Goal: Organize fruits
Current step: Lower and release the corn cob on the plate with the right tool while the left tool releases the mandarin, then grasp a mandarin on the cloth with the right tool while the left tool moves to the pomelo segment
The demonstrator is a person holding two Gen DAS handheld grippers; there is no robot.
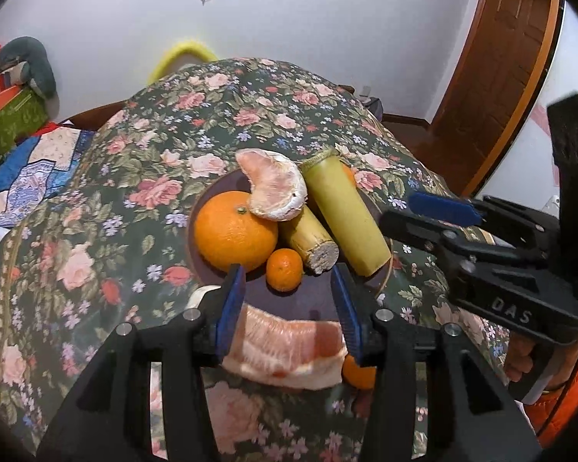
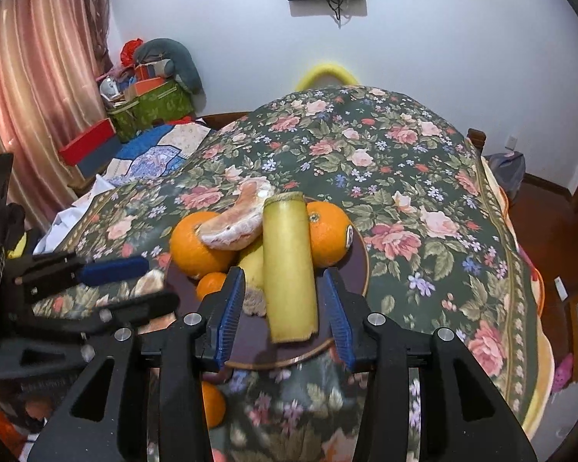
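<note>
A dark plate [image 1: 320, 300] [image 2: 356, 265] on the floral tablecloth holds a large orange [image 1: 235, 229] [image 2: 194, 244], a peeled pomelo piece [image 1: 273, 188] [image 2: 233, 219], two sugarcane sections [image 1: 346, 217] [image 2: 289, 265], a small tangerine [image 1: 284, 269] [image 2: 210, 284] and a second orange [image 2: 327, 233]. My left gripper [image 1: 289, 308] is shut on a pomelo wedge [image 1: 285, 350] at the plate's near edge. My right gripper [image 2: 285, 308] is open over the plate's near rim, its pads either side of the long sugarcane; it also shows in the left wrist view [image 1: 443, 208].
A loose tangerine [image 1: 360, 373] [image 2: 212, 404] lies on the cloth just in front of the plate. The table drops off at left to a quilt [image 2: 150, 158] and boxes [image 2: 150, 104]. A wooden door [image 1: 508, 57] is at right.
</note>
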